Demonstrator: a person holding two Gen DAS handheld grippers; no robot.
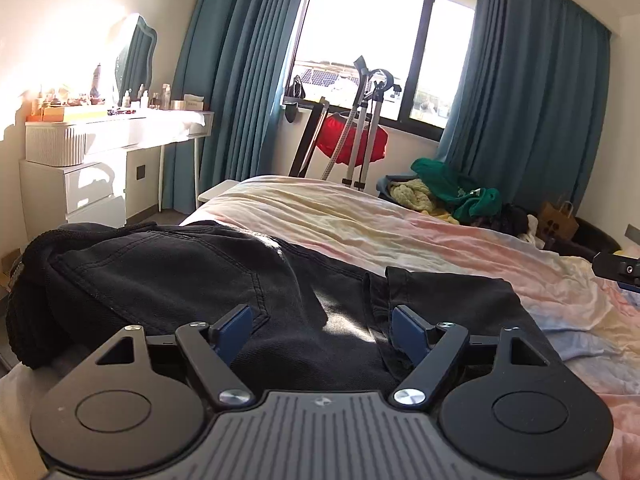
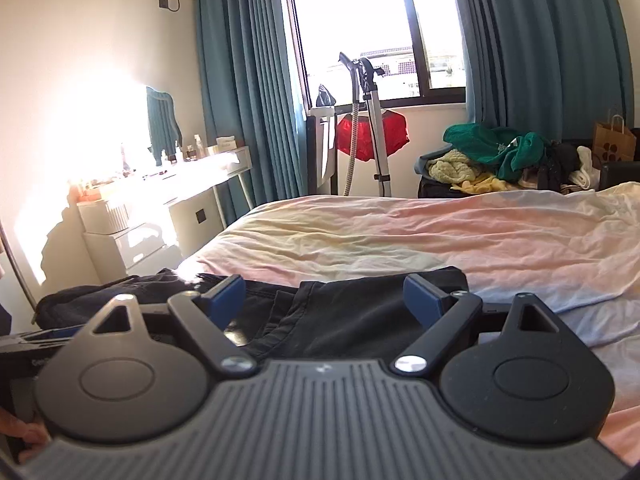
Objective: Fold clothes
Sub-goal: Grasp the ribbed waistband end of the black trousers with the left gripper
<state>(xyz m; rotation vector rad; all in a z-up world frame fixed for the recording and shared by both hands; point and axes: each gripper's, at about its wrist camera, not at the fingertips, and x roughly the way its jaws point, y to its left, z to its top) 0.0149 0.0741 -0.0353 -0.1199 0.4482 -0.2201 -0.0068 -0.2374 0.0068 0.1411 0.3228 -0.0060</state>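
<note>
Black jeans [image 1: 208, 280] lie folded on the bed, at its near left side, with a pocket seam facing up. My left gripper [image 1: 322, 330] is open just above the jeans, its blue pads apart and holding nothing. In the right wrist view the same jeans [image 2: 344, 312] lie just ahead of my right gripper [image 2: 324, 296], which is open and empty over their near edge. A dark knit garment [image 1: 28, 300] is bunched at the jeans' left end. Part of the right gripper shows at the right edge of the left wrist view [image 1: 618, 268].
The bed has a crumpled pastel sheet [image 1: 400, 224]. A pile of green and yellow clothes [image 2: 492, 160] sits in a basket past the bed. A garment steamer stand [image 2: 372, 128] with a red item stands by the window. A white dresser [image 1: 80, 160] is at the left.
</note>
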